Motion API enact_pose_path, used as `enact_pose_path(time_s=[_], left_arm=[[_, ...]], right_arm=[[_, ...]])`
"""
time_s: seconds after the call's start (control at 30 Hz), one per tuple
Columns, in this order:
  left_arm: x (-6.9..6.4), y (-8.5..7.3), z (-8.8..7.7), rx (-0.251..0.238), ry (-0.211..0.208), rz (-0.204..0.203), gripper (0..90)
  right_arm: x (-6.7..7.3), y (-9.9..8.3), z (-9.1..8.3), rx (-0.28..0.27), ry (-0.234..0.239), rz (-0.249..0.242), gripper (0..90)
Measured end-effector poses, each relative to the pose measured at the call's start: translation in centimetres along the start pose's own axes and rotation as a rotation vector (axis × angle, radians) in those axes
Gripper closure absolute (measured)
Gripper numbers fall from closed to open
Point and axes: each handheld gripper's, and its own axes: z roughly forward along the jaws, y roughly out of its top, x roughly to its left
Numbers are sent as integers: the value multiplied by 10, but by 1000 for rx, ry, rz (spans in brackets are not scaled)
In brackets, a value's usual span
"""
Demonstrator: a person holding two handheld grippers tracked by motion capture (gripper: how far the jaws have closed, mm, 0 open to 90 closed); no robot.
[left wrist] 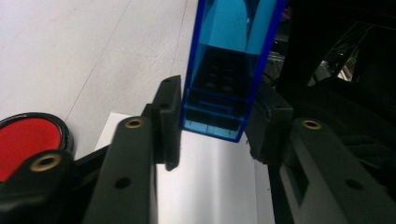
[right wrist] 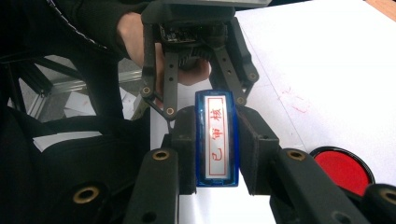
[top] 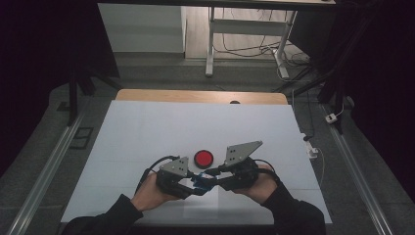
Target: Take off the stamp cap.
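Note:
A blue see-through stamp (top: 199, 181) hangs just above the table between both grippers. In the right gripper view its white label with red characters (right wrist: 217, 140) faces the camera, and my right gripper (right wrist: 217, 156) is shut on its sides. My left gripper (left wrist: 217, 133) meets it from the other end, its pads against the stamp's blue body (left wrist: 224, 70). From above, the left gripper (top: 195, 186) and right gripper (top: 209, 176) point at each other near the table's front. A round red ink pad (top: 203, 158) lies just behind them.
A white mat (top: 147, 132) covers the table, with a wooden edge (top: 195, 95) at the back. A glossy white sheet (left wrist: 210, 186) lies under the stamp. The red ink pad (left wrist: 25, 140) sits close to the left gripper's side.

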Motion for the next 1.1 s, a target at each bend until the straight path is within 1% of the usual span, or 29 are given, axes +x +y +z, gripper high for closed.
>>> enact_pose_path(time_s=[0.27, 0.37, 0.53, 0.67, 0.73, 0.87, 0.93, 1.03, 1.1], left_arm=[[2, -2, -2, -22, -28, 4, 640], [3, -3, -2, -24, -22, 9, 642], [3, -4, -2, -27, -25, 22, 652], [4, -3, -5, -36, -47, 21, 683], [5, -3, -6, -39, -53, 20, 686], [5, -2, -7, -51, -74, 4, 690], [7, -2, -8, -52, -81, -12, 691], [8, -2, -8, -53, -94, -37, 692], [9, -2, -8, -48, -95, -51, 692]], right_arm=[[0, 0, -1, -12, 10, -16, 704], [0, 0, -1, -5, 6, -26, 704], [0, 0, 0, -15, 14, -29, 704], [0, 0, -1, -25, 27, -50, 699], [0, 0, -2, -34, 30, -50, 699], [-2, -1, -3, -53, 41, -39, 701], [-2, -2, -3, -65, 44, -42, 703], [-2, -2, -4, -72, 37, -52, 705], [-1, -2, -4, -69, 27, -64, 706]])
